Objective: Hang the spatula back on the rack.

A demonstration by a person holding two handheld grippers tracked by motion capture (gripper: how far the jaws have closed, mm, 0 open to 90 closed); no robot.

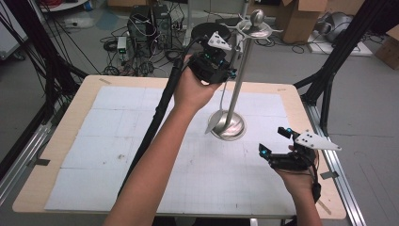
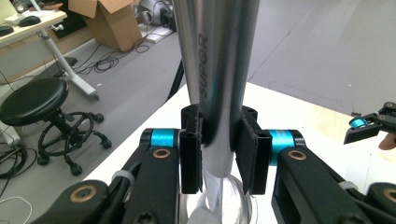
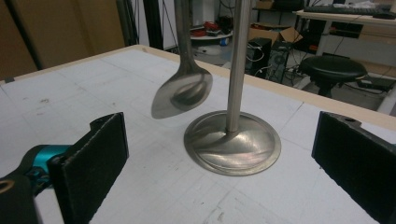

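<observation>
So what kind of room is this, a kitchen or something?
More likely a lab or workshop: tangled cables and black computer towers on the floor, open cardboard boxes, and a black round stool beside the white-topped table.

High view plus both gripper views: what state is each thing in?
Left tool: shut on the spoon handle.
Right tool: open, holding nothing.
Shiny steel spoon: held up, bowl just above the table.
Steel utensil stand with round base: upright on the white table.
</observation>
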